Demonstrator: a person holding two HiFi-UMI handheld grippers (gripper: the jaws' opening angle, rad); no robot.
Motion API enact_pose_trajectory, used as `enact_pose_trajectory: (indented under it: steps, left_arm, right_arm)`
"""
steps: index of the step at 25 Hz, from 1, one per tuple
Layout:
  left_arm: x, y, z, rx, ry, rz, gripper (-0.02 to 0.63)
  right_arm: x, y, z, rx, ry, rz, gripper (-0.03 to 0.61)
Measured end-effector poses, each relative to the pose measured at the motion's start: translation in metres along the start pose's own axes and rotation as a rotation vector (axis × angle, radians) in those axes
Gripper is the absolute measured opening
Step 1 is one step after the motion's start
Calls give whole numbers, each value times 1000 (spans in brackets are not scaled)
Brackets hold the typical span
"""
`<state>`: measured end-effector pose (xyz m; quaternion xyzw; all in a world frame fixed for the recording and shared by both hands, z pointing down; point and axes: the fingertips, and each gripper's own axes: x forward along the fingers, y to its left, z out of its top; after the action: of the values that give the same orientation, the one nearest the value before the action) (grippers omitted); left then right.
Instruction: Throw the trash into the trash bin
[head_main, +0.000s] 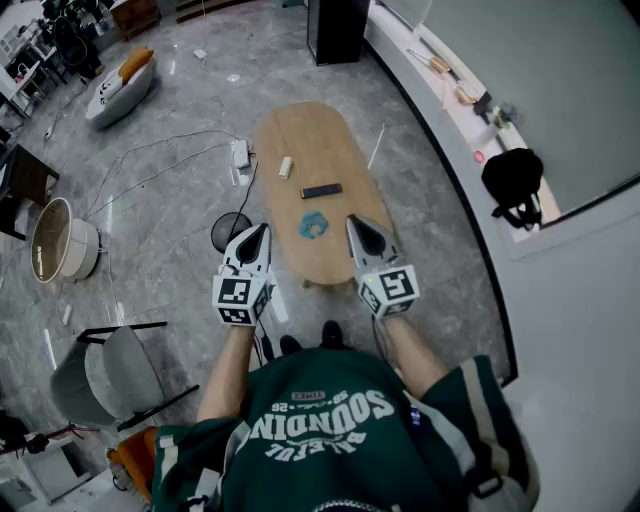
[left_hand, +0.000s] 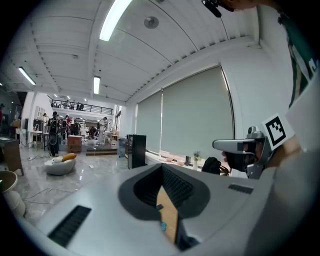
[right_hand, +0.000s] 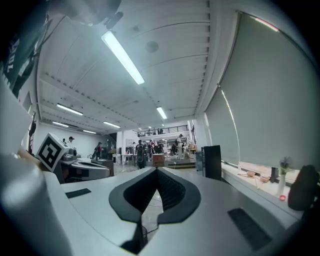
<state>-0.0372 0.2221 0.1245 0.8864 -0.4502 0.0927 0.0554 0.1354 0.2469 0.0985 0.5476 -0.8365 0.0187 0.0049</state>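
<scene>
An oval wooden table stands in front of me. On it lie a crumpled blue scrap, a dark flat bar and a small pale piece. A round black bin stands on the floor by the table's left edge, partly hidden behind my left gripper. That gripper is shut and empty, held in the air left of the blue scrap. My right gripper is also shut and empty, just right of the scrap. In the left gripper view the left gripper shows the table below it. The right gripper points level across the room.
Cables and a power strip lie on the floor left of the table. A white seat with an orange cushion, a round basket and a grey chair stand further left. A black bag sits on the window ledge.
</scene>
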Motion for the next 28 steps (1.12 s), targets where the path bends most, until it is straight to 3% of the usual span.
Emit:
enact_pose_trajectory:
  steps: [12, 28]
  left_arm:
    - [-4, 7, -6, -17, 14, 15, 2]
    - [5, 3, -10, -31, 32, 55, 2]
  right_arm:
    - [5, 1, -8, 16, 49, -27, 0]
    - [12, -9, -17, 41, 64, 26, 0]
